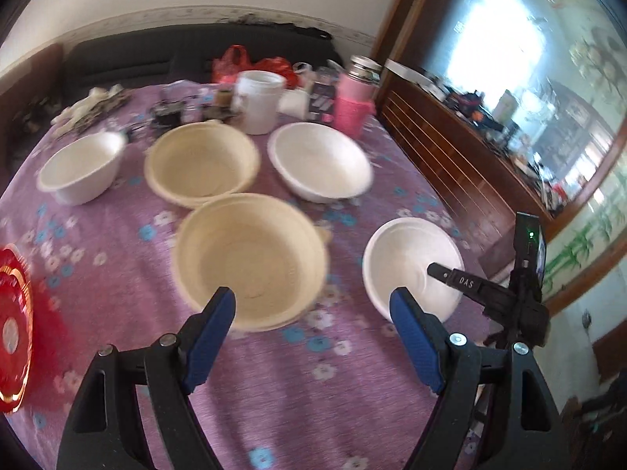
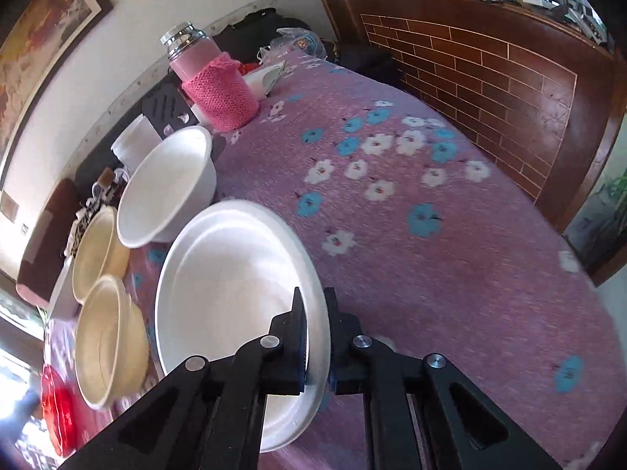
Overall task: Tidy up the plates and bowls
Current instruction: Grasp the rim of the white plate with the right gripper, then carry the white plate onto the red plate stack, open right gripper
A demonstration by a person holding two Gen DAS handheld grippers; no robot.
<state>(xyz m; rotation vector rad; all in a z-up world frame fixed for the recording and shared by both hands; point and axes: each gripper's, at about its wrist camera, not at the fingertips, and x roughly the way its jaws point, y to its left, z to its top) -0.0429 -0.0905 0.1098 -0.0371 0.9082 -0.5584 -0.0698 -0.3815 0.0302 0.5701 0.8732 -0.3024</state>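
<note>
Several bowls stand on a purple flowered tablecloth (image 1: 117,274). In the left wrist view a cream bowl (image 1: 250,258) is nearest, a second cream bowl (image 1: 202,164) behind it, white bowls at far left (image 1: 80,168) and far right (image 1: 319,160). My left gripper (image 1: 313,301) is open and empty, just short of the near cream bowl. My right gripper (image 2: 315,313) is shut on the rim of a white bowl (image 2: 231,282); this bowl (image 1: 407,262) and the right gripper (image 1: 450,278) also show in the left wrist view.
A red plate (image 1: 13,325) lies at the left table edge. A white mug (image 1: 258,102), a pink bottle (image 2: 215,78) in a knitted sleeve and small clutter stand at the back. A wooden headboard (image 2: 490,78) borders the table's right side.
</note>
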